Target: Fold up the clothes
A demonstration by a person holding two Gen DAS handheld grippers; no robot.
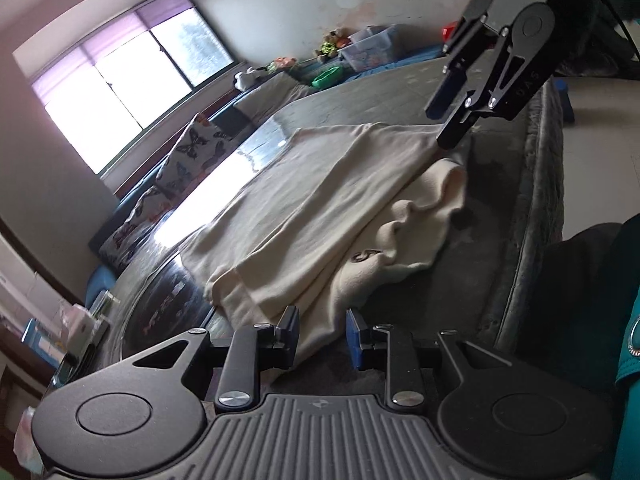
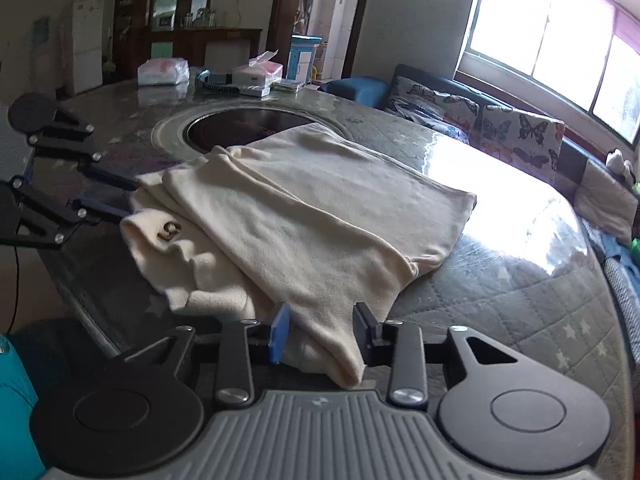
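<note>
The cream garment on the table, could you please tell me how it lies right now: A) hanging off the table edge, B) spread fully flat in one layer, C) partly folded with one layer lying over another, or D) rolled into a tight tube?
C: the cream garment shows a broad upper layer folded over a rumpled lower part bearing a small dark mark.

Cream garment (image 2: 312,216) lies partly folded, rumpled along one side.

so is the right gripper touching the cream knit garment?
Cannot tell. In the right wrist view the right gripper has open jaws straddling the cream knit garment; its fingers overlap fabric, contact unclear.
</note>
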